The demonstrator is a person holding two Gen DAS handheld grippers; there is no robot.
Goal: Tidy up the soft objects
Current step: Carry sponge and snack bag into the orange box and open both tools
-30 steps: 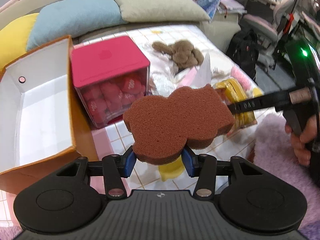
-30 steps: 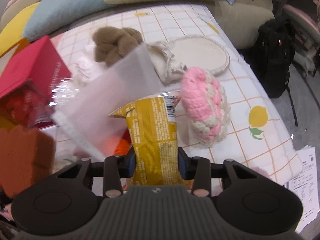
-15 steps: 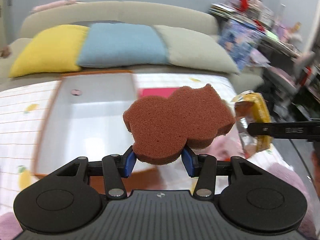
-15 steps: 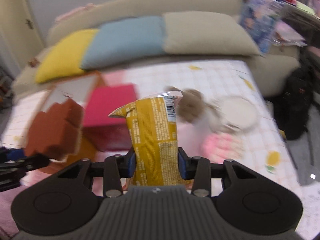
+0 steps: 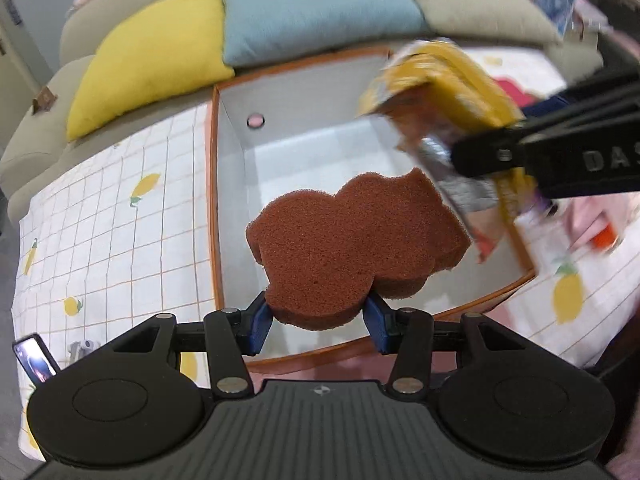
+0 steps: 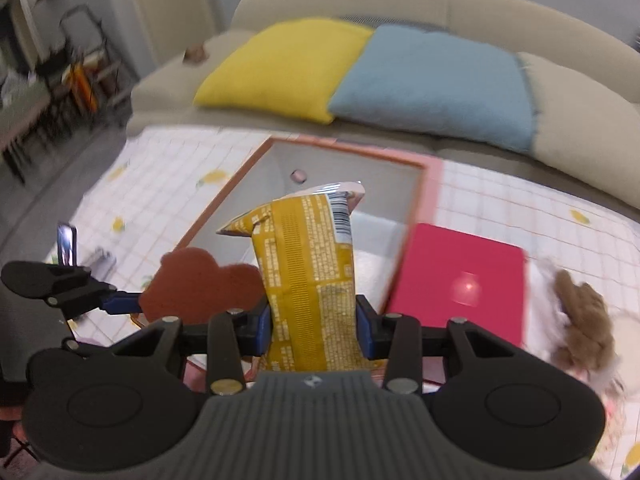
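Worktop [image 5: 120,216] was covered with a white grid-pattern cloth with lemon prints. On it: an open orange-rimmed box [image 6: 224,196] with white inside, a pink-lidded box [image 6: 456,280] just beside its right wall, a brown plush toy [image 6: 584,320] further right on something white and blurred. Near the left edge stood a small phone [image 5: 34,364] with a lit screen, a small grey item [image 5: 82,347] beside it, too blurred to identify.

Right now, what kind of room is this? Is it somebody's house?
It looks like a home living room. A beige sofa stands at the back with a yellow cushion and a blue cushion on it, and a lemon-print cloth covers the surface in front.
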